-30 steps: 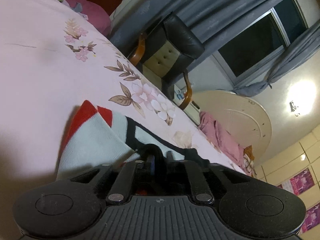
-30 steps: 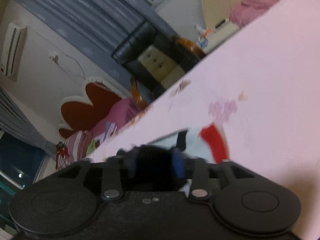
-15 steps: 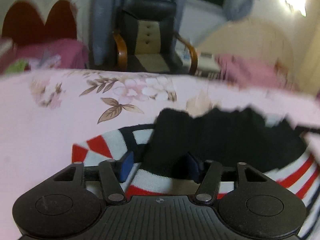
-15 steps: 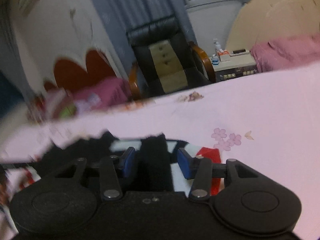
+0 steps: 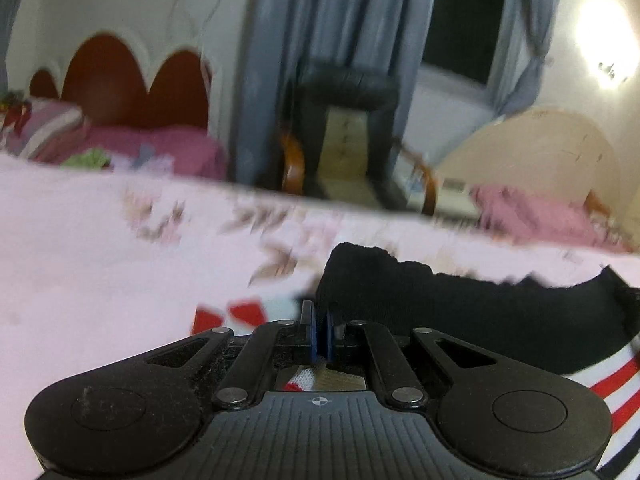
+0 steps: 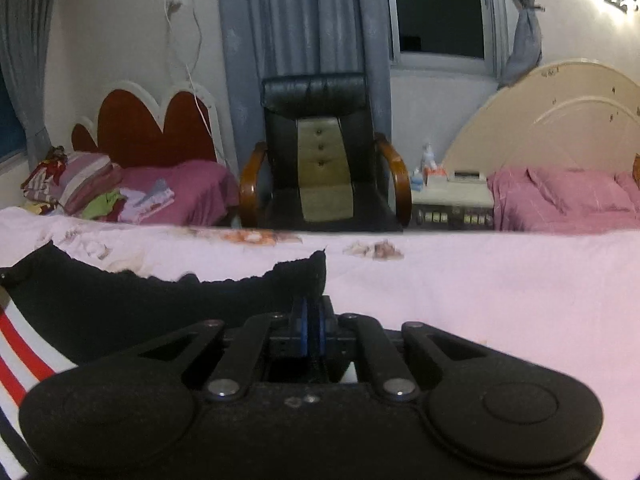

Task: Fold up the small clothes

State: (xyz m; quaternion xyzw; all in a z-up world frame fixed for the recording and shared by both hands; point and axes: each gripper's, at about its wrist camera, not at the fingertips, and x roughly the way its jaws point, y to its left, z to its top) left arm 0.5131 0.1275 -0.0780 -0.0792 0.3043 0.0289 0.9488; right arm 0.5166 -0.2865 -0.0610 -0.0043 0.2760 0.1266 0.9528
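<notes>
My left gripper (image 5: 320,330) and right gripper (image 6: 313,330) each have fingers pinching the garment (image 5: 460,320), stretched between them above the bed (image 6: 500,280).

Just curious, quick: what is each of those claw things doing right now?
Left gripper: closed, pinching the garment at its black edge.
Right gripper: closed, pinching the same garment at the other end.

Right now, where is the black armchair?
The black armchair stands in the middle of the right wrist view, beyond the far edge of the pink bedsheet, in front of the grey curtain, between the red headboard and the nightstand.
</notes>
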